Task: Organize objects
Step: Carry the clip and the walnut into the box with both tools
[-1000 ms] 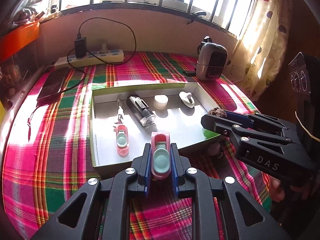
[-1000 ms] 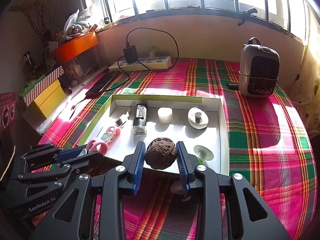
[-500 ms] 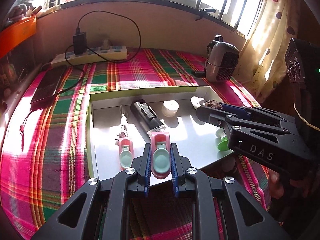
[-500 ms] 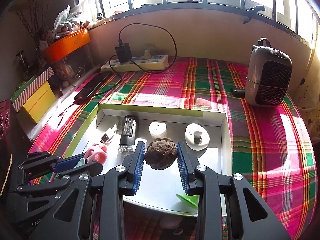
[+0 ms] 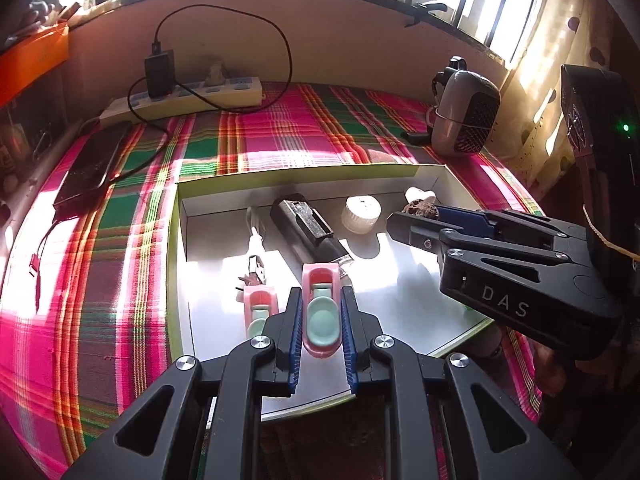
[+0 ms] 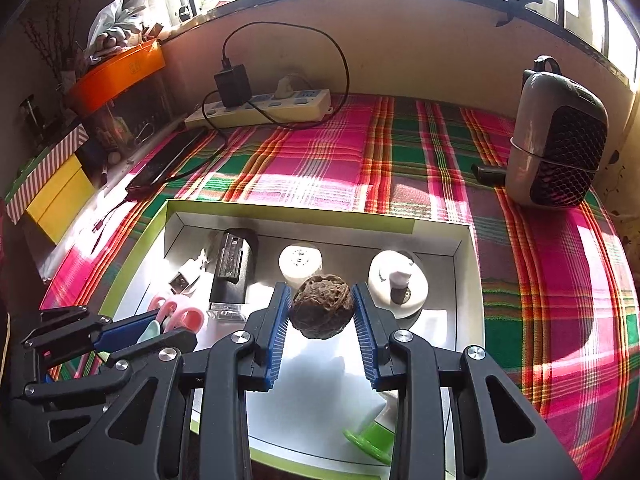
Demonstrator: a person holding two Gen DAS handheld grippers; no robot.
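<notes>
Left tool (image 5: 321, 322) clamping pink clip (image 5: 320, 312), right tool (image 6: 321, 314) clamping walnut (image 6: 322, 306), both over tray (image 6: 440, 228), flashlight (image 6: 232, 270) below.

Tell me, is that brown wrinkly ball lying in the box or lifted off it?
Lifted. The brown ball is pinched between the right gripper's blue fingers, above the box floor.

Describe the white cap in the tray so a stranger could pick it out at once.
On the plaid cloth lies a shallow green-edged tray. Along its far wall, the white cap sits between the black rectangular device and the white disc. It alone is a small ribbed cylinder.
</notes>
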